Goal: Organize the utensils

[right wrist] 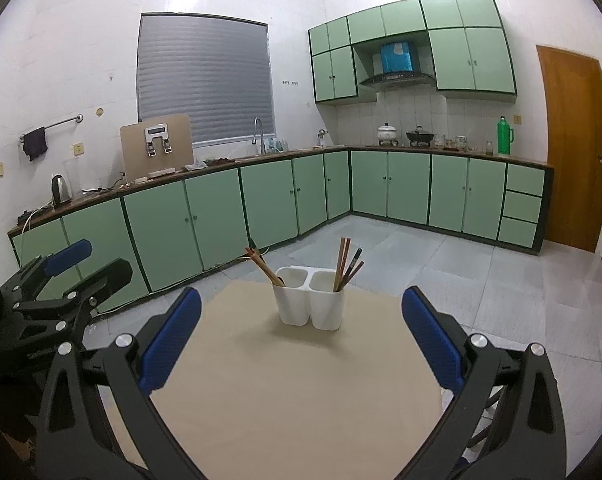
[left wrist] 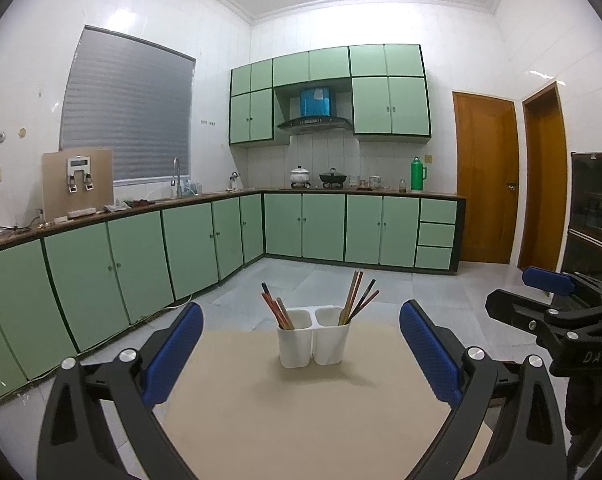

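Two grippers hover with fingers wide apart over a beige worktop (left wrist: pixel 301 420).
Left gripper (left wrist: pixel 301 344) and right gripper (right wrist: pixel 301 336) hold nothing; between them stands a white two-compartment plastic holder (left wrist: pixel 313 336), wooden chopsticks (left wrist: pixel 277 308) leaning in both compartments, their lower ends hidden.

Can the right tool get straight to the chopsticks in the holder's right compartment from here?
Probably yes. The right tool is open, and only bare table lies between it and the chopsticks, which stick up above the white holder.
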Tool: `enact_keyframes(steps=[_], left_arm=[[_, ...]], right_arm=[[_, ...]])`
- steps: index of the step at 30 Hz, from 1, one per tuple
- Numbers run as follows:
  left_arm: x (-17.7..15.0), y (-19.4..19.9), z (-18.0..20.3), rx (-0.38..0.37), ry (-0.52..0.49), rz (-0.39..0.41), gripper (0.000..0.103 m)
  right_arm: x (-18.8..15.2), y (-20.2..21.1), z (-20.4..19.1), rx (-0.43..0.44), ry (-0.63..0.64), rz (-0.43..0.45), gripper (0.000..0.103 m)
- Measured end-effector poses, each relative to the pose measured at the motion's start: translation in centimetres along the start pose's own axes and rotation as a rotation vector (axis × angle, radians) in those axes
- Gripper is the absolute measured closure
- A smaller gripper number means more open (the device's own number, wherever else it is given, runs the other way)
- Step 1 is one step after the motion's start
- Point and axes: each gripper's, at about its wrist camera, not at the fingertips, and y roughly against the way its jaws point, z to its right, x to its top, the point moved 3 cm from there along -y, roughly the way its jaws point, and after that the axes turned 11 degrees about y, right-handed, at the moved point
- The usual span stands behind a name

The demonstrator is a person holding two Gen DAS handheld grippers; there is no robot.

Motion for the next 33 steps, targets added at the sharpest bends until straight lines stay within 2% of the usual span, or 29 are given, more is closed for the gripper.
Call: enact_keyframes(steps=[33], left_arm=[[0.3, 1.8, 0.4, 0.0, -0.002, 0.028, 0.006]], right_arm=[[0.6, 0.8, -1.5, 0.003, 0.037, 0.019, 0.006]])
